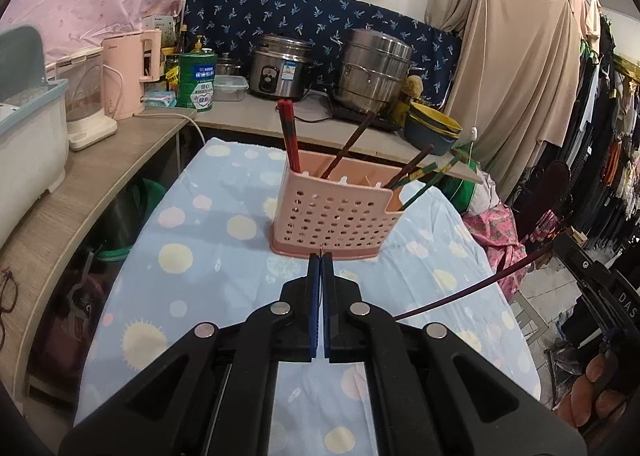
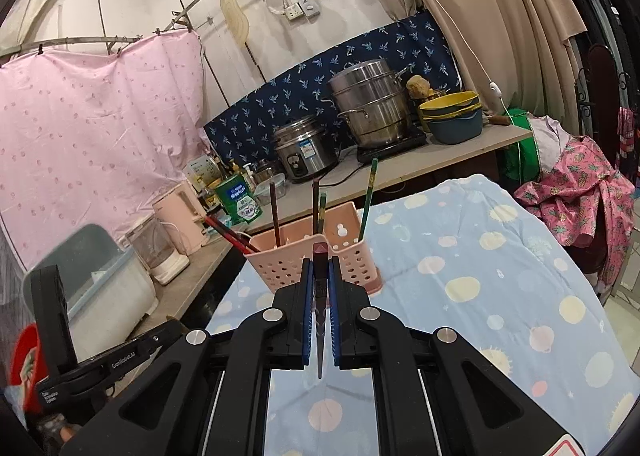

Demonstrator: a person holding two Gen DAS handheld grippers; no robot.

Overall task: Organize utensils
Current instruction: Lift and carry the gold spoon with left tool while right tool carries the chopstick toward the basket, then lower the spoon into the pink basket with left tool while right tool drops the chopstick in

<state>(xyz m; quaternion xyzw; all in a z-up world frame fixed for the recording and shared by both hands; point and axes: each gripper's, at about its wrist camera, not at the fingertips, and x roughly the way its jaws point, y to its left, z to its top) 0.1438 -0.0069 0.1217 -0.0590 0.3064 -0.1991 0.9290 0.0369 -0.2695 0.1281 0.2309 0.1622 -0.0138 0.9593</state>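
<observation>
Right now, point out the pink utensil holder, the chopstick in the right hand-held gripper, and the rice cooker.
pink utensil holder [image 1: 336,216]: left wrist view, perforated front wall.
chopstick [image 2: 320,256]: right wrist view, clamped shaft.
rice cooker [image 1: 280,74]: left wrist view, steel body.

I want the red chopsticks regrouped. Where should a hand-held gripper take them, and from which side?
Grip the red chopsticks on their bare upper shafts, above the rim of the pink holder. Come from above at the holder's left end, as the left wrist view shows it: they stand nearly upright, side by side, and the walls hide their lower ends.
</observation>
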